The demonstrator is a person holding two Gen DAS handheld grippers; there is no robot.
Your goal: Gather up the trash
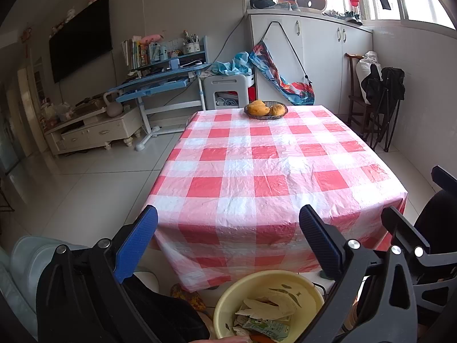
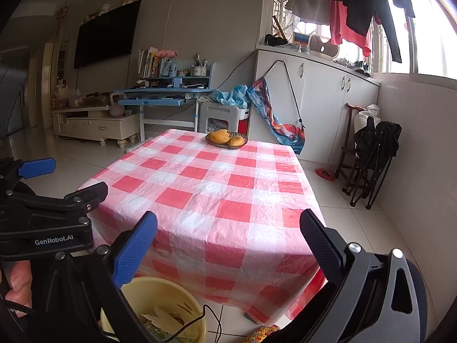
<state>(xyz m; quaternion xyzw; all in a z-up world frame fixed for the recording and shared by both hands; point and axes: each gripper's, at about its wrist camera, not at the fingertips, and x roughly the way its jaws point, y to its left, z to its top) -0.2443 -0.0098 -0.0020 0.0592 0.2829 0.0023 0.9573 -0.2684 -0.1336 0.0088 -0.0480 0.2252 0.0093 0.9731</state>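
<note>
Below the table [image 1: 257, 171] at 6 o'clock, my yellow bin [image 1: 228, 308] holds the trash, so both claws, left gripper [image 1: 228, 245] and right gripper [image 2: 228, 245], hang released, empty.

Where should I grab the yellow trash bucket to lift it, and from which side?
Grip the yellow trash bucket by its rim, coming straight down from above with one finger inside and one outside. It stands upright and open beside the table, its wall looks thin, and no handle shows. The near rim looks freest; trash fills the middle.
</note>
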